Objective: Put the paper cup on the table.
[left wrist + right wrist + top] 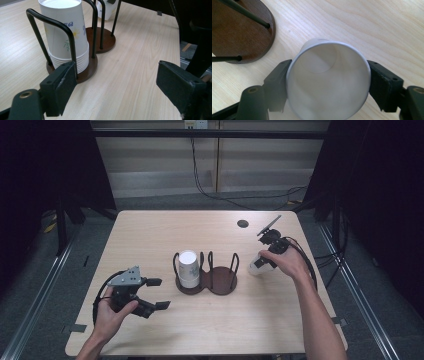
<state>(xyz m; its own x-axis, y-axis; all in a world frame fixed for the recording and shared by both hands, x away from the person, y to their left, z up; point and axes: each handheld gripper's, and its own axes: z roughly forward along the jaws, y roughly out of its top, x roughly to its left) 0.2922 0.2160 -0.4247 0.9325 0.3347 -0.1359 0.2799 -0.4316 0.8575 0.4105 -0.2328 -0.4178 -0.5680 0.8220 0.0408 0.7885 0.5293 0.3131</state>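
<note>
Left gripper: held low over the near-left part of the table, jaws spread wide with nothing between them. In the left gripper view its pads frame bare wood, with the cup holder just beyond.

Cup holder: a two-bay wire rack on dark round bases, standing at mid-table. Its left bay carries a stack of paper cups, nested mouth-down. The right bay has no cup in it.

Right gripper: to the right of the holder, on a single paper cup. In the right gripper view the cup lies between the two jaws with its open mouth toward the camera; the pads sit against its wall on both sides, and the rim looks round rather than squashed, so the hold is judged light. The cup appears to be at or close to the table surface, beside the right bay and apart from it.

Step in hand, as judged: handling one cup next to the rack, either setting it down or taking it up.

Next move calls for: a light, even squeeze to avoid crushing the wall, and clearance from the upright wires if the cup is to enter the right bay
</note>
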